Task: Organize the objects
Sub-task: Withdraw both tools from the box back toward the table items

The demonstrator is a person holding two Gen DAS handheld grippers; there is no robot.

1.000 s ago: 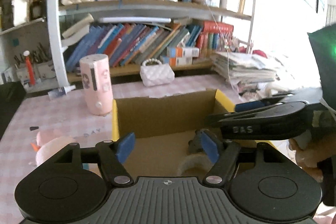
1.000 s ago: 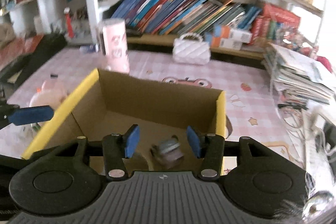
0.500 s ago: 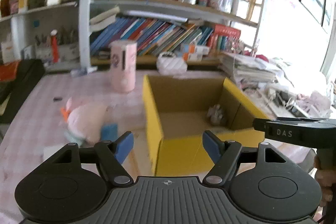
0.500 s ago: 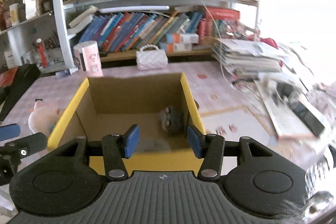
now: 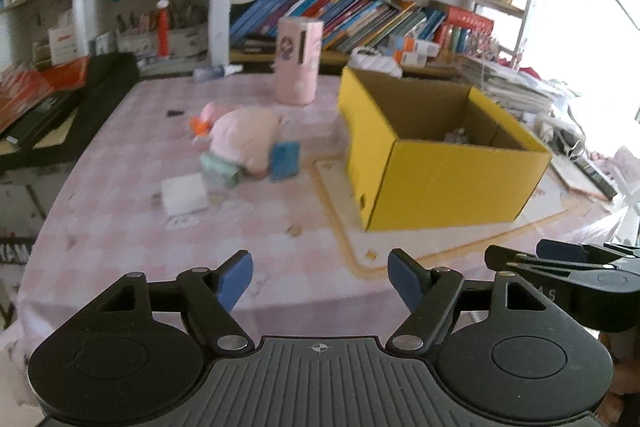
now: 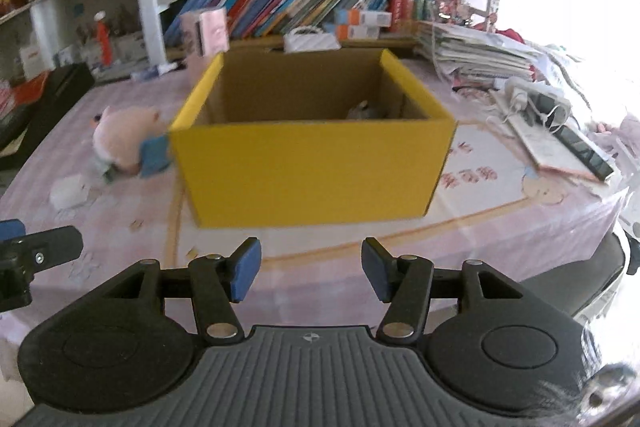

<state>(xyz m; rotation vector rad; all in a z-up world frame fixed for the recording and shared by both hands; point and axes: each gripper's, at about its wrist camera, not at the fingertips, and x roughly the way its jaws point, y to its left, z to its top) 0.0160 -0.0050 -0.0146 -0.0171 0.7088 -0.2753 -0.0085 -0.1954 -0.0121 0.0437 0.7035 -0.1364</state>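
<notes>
A yellow cardboard box (image 5: 440, 183) (image 6: 312, 171) stands open on the pink checked tablecloth, with a small grey object (image 6: 362, 111) inside near its far right corner. Left of the box lie a pink plush toy (image 5: 244, 135) (image 6: 126, 131), a blue card (image 5: 285, 161), a pale green item (image 5: 219, 169) and a white square pad (image 5: 185, 193). My left gripper (image 5: 320, 281) hovers over the near table edge, its jaws opening with nothing between them. My right gripper (image 6: 310, 275) is in front of the box, jaws opening and empty.
A pink cylinder (image 5: 298, 61) stands behind the plush. Bookshelves (image 5: 360, 7) run along the back. A stack of papers (image 6: 480, 55) and a power strip with cables (image 6: 536, 99) crowd the right side. A black case (image 5: 60, 103) lies at the left.
Both grippers have drawn back from over the box toward the near table edge. The grey object stays in the box. The right gripper's jaws stand wider.
</notes>
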